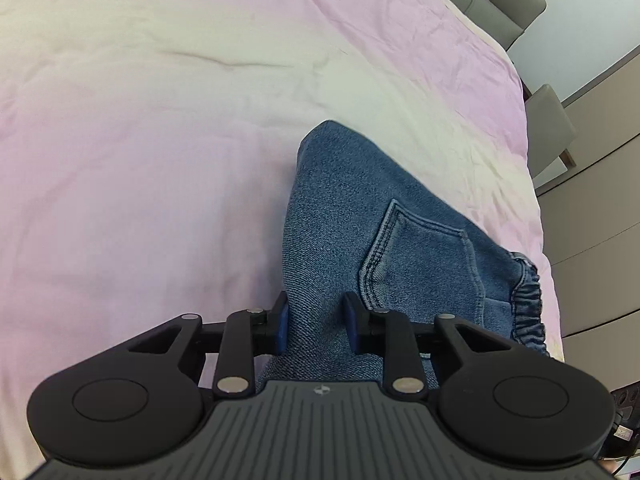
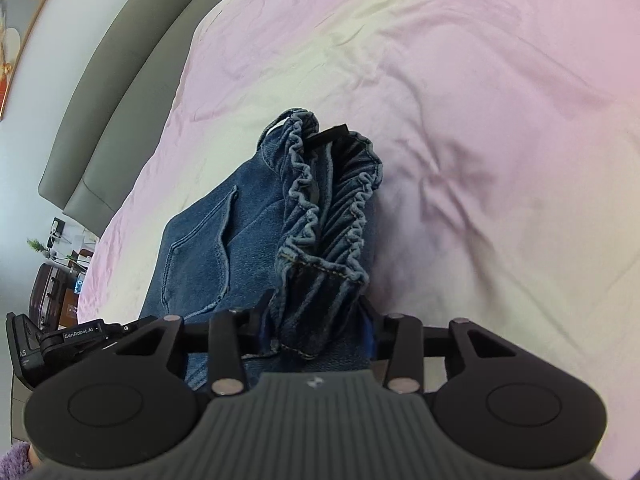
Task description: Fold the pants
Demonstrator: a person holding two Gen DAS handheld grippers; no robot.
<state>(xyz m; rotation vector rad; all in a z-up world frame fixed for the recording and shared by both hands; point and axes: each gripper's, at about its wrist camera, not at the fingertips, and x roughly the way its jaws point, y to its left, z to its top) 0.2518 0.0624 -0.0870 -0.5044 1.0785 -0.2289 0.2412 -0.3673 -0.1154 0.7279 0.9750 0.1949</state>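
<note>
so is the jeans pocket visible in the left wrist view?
Yes, a stitched pocket shows on the jeans, just past the left gripper.

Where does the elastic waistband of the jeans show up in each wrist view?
Left wrist: the elastic waistband sits at the right edge of the jeans, right of the left gripper.
Right wrist: the waistband runs up the picture's centre, its near end between the fingers of the right gripper.
Shared landmark: the stitched back pocket.

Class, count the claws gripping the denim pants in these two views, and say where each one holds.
2. The left claw pinches the pants beside the back pocket; the right claw grips near the elastic waistband.
</note>
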